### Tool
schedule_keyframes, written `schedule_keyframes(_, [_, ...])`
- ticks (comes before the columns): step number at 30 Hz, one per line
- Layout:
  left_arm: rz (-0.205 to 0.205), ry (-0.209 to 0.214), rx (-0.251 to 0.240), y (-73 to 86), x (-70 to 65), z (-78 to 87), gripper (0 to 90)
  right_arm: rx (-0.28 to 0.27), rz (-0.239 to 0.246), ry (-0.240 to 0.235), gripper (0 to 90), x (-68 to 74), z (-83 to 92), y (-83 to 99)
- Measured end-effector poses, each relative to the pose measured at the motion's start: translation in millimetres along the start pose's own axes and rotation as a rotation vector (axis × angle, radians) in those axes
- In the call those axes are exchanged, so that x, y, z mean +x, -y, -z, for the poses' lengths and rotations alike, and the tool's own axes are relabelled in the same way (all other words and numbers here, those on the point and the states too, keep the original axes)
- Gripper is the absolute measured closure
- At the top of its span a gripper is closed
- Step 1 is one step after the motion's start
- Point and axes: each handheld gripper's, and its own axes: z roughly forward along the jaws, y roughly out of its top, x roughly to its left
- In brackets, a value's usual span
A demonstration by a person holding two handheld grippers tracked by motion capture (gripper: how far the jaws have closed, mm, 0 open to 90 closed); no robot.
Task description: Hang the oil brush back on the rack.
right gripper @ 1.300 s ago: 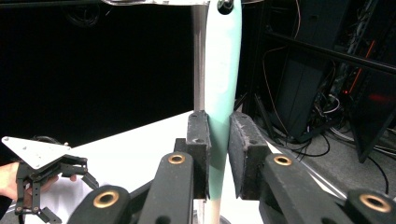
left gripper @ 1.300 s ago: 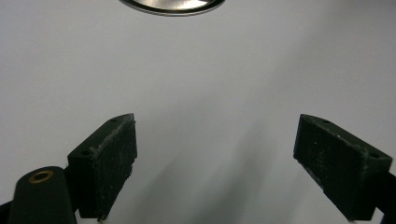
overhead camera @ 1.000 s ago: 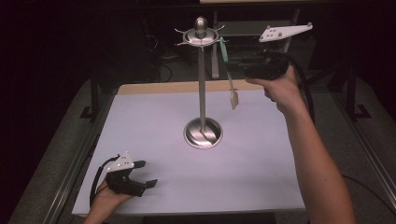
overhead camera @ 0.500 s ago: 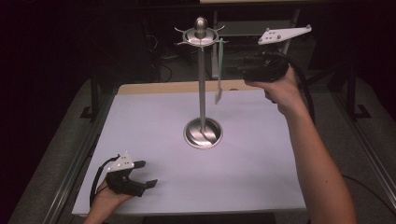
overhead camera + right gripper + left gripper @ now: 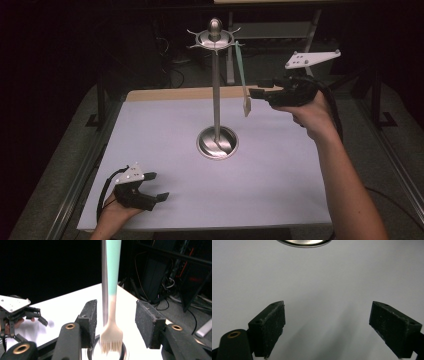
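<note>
- Stand: a metal pole rises upright from a round base at the centre of the white tabletop. A ring of hooks sits under the knob at its top, in the upper middle of the high view.
- Brush: it hangs from a hook on the right side of the stand's top. The mint-green handle runs downward, and the pale bristle head is lowest, clear of the tabletop.
- Right gripper: held level at centre right of the high view, pointing left toward the brush head.
- Right jaws: they have just been opening and now stand partly apart. In the right gripper view the brush hangs between them, with a gap on each side. Neither pad presses on it.
- Pole in the right gripper view: it stands just behind the brush handle, in the upper middle of the frame.
- Left gripper: rests in the person's hand at the lower left of the high view, well apart from the stand.
- Left jaws: wide apart with nothing between them, above bare white surface in the left gripper view.
</note>
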Motion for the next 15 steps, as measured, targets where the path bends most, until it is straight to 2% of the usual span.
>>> schedule_keyframes(5, [0.002, -0.001, -0.001, -0.3, 0.1, -0.2, 13.1, 0.028, -0.002, 0.022, 48.4, 0.6, 2.4, 16.4])
schedule_keyframes(6, [0.007, -0.002, -0.001, -0.7, -0.2, -0.7, 13.1, 0.043, -0.021, 0.022, 47.8, 0.0, 3.6, 26.9])
schedule_keyframes(13, [-0.005, -0.003, 0.008, -1.8, 0.1, -2.6, 13.1, 0.087, -0.053, 0.039, 43.5, -2.1, 3.3, 59.4])
schedule_keyframes(14, [-0.005, -0.003, 0.008, -1.8, 0.1, -2.6, 13.1, 0.087, -0.053, 0.039, 43.5, -2.1, 3.3, 59.4])
schedule_keyframes(15, [-0.005, -0.005, 0.01, -1.8, 0.6, -2.6, 13.1, 0.095, -0.063, 0.042, 42.9, -2.2, 3.2, 68.5])
